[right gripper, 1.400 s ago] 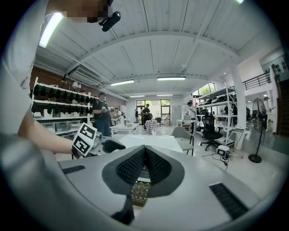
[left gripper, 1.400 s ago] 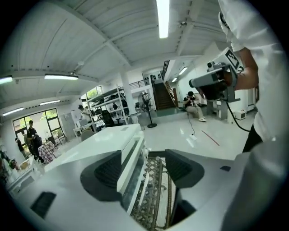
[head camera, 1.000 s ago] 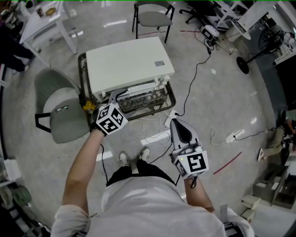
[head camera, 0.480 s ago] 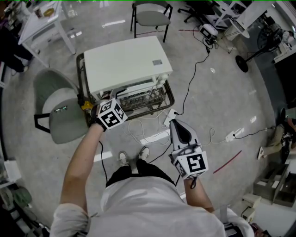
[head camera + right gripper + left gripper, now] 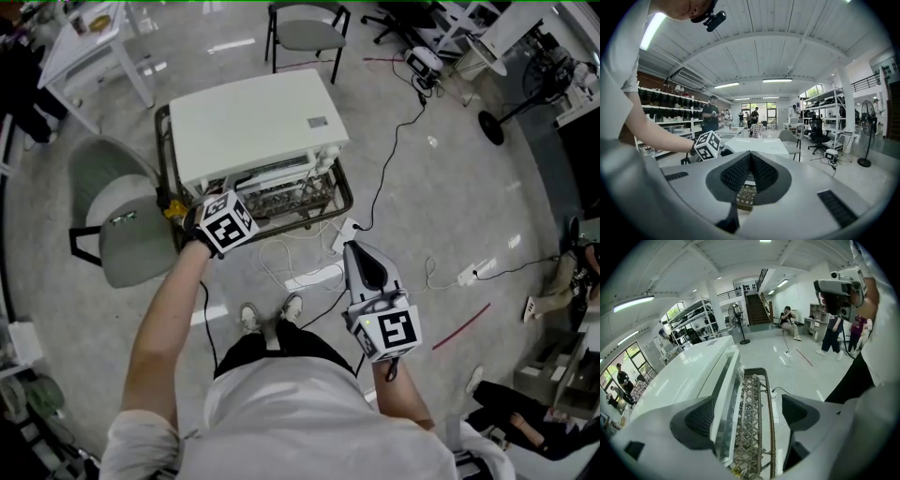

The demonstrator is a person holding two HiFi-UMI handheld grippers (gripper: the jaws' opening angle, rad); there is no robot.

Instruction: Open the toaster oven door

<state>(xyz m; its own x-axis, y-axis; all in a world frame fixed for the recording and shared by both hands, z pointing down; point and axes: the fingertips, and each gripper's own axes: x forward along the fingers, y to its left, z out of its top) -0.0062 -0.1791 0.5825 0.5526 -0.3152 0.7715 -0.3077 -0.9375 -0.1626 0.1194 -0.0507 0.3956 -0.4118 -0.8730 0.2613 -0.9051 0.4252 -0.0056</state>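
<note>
A white toaster oven (image 5: 248, 127) stands on a low dark cart (image 5: 347, 195) on the floor. Its front door (image 5: 272, 178) faces me. My left gripper (image 5: 223, 199) is at the door's left end, pointing down at it. In the left gripper view its jaws (image 5: 750, 413) stand open and have just been opening. The door's white upper edge (image 5: 730, 394) runs between them, close to the left pad, and is not pinched. My right gripper (image 5: 355, 253) hangs shut over the floor to the right, nothing in it; its pads (image 5: 740, 171) meet.
A woven mat (image 5: 751, 427) lines the cart in front of the door. White cables and a power strip (image 5: 314, 277) lie on the floor by my shoes (image 5: 272, 319). A grey-green chair (image 5: 117, 220) stands left of the cart. A white table (image 5: 94, 47) and another chair (image 5: 309, 37) are behind.
My left gripper has moved a little toward the oven's front, onto the door's left end. The right gripper has stayed where it was.
</note>
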